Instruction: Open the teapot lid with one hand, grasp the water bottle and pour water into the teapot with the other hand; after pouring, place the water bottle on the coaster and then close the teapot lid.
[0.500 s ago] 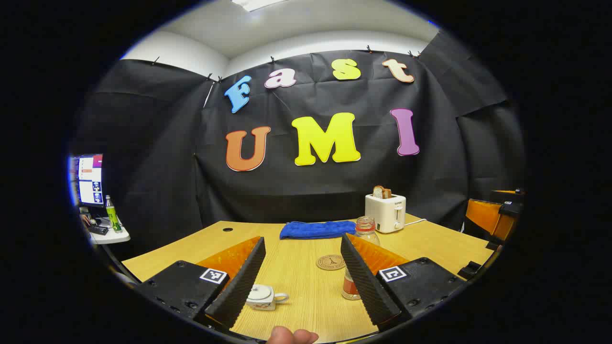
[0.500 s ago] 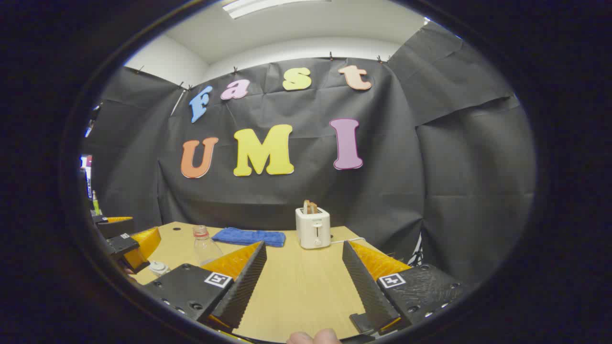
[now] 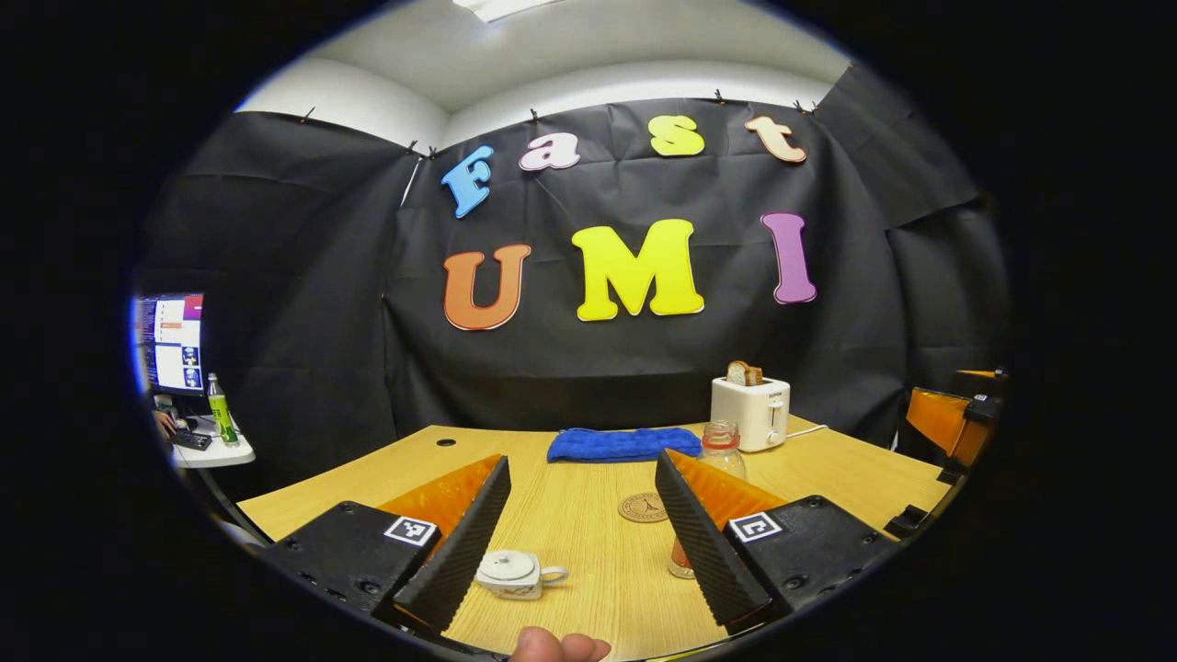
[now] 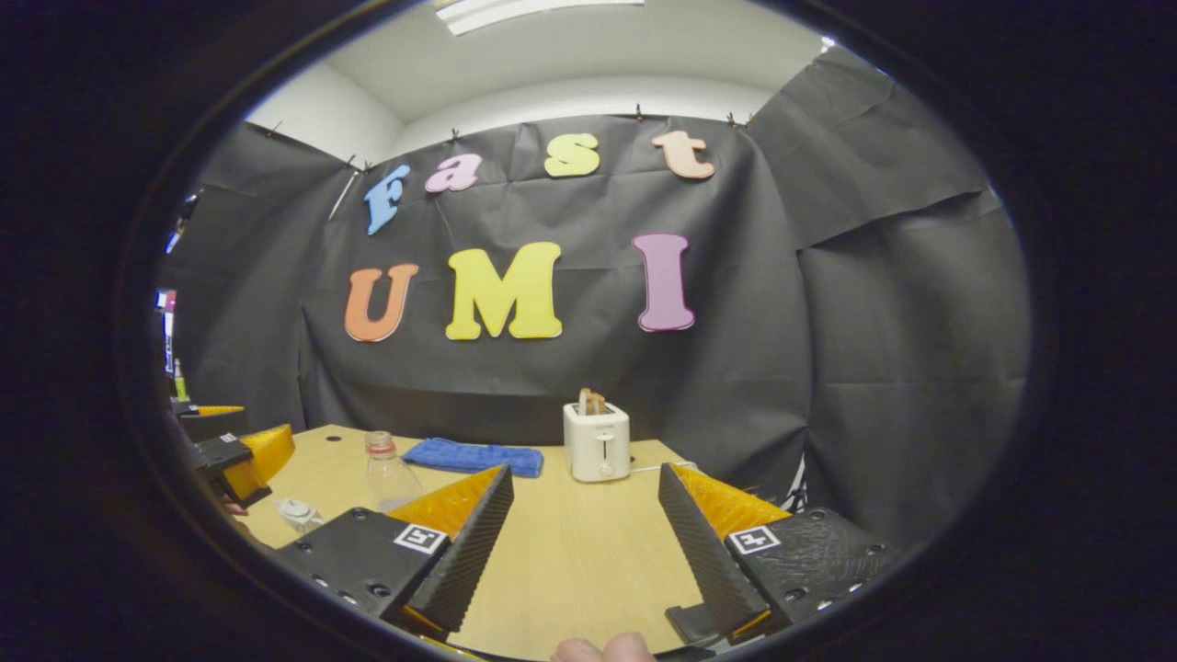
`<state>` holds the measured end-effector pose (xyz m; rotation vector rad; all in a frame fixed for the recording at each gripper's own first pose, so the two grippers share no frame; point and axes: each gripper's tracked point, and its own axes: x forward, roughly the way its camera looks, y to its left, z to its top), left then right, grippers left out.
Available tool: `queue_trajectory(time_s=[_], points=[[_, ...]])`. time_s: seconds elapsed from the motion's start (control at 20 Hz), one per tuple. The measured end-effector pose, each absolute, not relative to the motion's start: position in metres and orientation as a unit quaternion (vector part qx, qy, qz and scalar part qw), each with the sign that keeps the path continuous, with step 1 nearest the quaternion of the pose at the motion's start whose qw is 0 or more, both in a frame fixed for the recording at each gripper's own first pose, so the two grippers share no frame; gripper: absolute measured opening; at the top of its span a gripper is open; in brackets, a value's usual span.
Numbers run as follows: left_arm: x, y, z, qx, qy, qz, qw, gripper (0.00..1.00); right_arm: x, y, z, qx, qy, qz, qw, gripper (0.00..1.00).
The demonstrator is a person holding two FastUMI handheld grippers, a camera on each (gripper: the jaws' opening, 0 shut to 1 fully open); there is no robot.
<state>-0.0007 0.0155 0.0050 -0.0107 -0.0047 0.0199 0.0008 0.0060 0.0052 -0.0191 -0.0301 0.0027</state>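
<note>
In the left gripper view, the left gripper (image 3: pixel 581 533) stands wide apart and holds nothing; its two fingers carry ribbed, sawtooth-textured pads (image 3: pixel 460 552), and each black housing bears a small square fiducial marker (image 3: pixel 410 530). A fingertip of the holding hand (image 3: pixel 559 646) shows at the bottom edge. Between the fingers, close to the left pad, a small white ceramic teapot (image 3: pixel 517 575) sits on the wood-grain table (image 3: pixel 598 570), lid on, loop handle pointing right. To its right, partly behind the right finger, stands a clear plastic water bottle (image 3: pixel 722 450) with a threaded neck and a reddish band near its base; its label is not readable. Just beyond, between teapot and bottle, lies a round brown coaster (image 3: pixel 643 507) with a stamped emblem too small to read. Farther back lies a folded blue terry cloth (image 3: pixel 623 444), and beside it a white toaster (image 3: pixel 750 411) with bread slices in its slots; small lettering on its front is illegible. The other gripper (image 3: pixel 952 418) appears at the right edge. At far left, a side desk holds a green bottle (image 3: pixel 219 411) and a monitor (image 3: pixel 170 342).

In the right gripper view, the right gripper (image 4: pixel 584 538) is likewise spread wide and empty over bare table (image 4: pixel 570 561). The teapot (image 4: pixel 296 512) and bottle (image 4: pixel 386 471) sit to the left, near the left gripper (image 4: pixel 234 450).
</note>
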Motion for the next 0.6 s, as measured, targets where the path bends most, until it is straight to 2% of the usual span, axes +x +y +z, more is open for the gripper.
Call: queue_trajectory(time_s=[0.3, 0.5, 0.6], points=[[0.003, 0.026, 0.004, -0.012, 0.003, 0.018, 1.000, 0.99, 0.004, 0.030, 0.005, -0.034, -0.025, 0.018, 0.999, 0.96], [0.001, 0.023, 0.004, -0.014, 0.004, 0.012, 1.000, 0.99, 0.008, 0.045, 0.001, -0.033, -0.020, 0.037, 0.999, 0.93], [0.001, 0.021, 0.003, -0.013, 0.006, 0.011, 1.000, 0.99, 0.011, 0.049, 0.000, -0.029, -0.018, 0.041, 0.999, 0.95]])
